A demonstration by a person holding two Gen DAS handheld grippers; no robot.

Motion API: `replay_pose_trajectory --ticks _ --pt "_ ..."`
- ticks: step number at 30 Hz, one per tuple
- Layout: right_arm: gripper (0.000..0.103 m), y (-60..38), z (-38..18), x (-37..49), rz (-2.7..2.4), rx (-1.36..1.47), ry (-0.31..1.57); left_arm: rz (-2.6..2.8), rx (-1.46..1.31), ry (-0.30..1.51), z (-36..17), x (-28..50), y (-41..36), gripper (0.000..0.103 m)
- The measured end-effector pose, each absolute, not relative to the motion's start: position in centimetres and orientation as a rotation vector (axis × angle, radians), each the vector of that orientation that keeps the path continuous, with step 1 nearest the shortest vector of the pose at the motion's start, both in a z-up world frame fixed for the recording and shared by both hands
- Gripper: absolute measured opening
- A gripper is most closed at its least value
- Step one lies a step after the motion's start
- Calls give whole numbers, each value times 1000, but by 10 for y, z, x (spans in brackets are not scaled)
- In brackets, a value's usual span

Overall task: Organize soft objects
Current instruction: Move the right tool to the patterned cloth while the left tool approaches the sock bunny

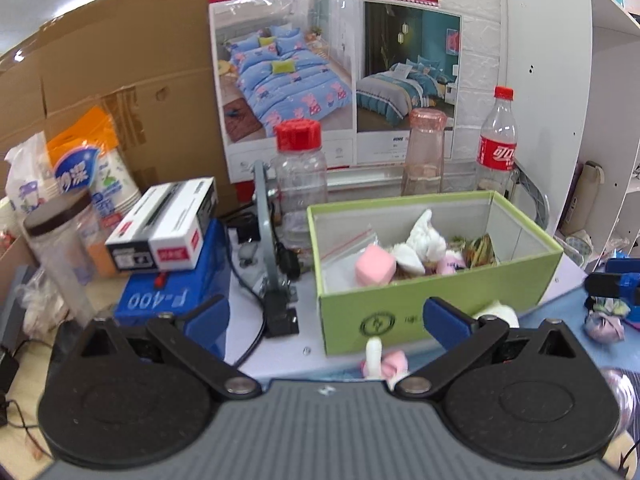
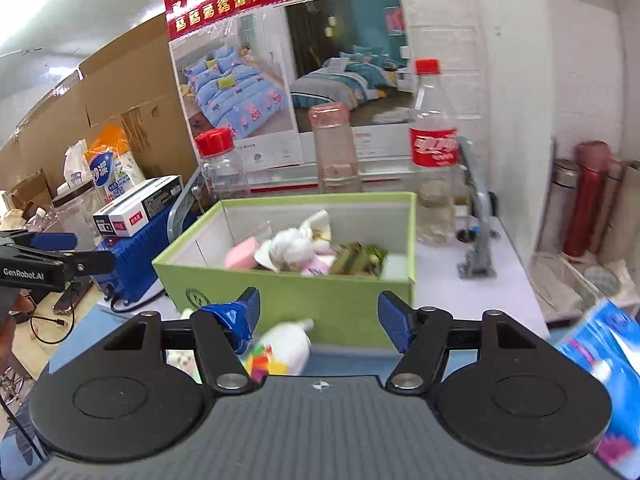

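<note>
right wrist view: right claw (image 2: pixel 318 318) gapes wide, empty; white soft toy (image 2: pixel 286 346) lies lower left of it, partly hidden. left claw (image 1: pixel 326 318) equally spread, empty, before green box (image 1: pixel 440 292).

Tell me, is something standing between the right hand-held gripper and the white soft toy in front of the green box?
Nothing visible does. The right hand-held gripper is open, and the white soft toy lies just below its fingers, in front of the green box.
</note>
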State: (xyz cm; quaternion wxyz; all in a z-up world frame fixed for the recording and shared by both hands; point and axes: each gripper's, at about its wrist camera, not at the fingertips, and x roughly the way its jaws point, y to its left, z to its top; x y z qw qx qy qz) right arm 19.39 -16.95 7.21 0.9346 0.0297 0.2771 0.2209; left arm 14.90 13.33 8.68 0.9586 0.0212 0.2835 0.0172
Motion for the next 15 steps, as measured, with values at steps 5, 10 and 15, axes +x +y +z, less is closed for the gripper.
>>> replay_pose_trajectory --ticks 5,10,15 --pt "53 -195 56 154 360 112 555 75 25 638 65 129 143 102" --pt "54 -218 29 119 244 203 547 161 -61 716 33 109 164 102" --pt "55 -234 6 95 154 320 535 205 -166 776 10 97 184 102"
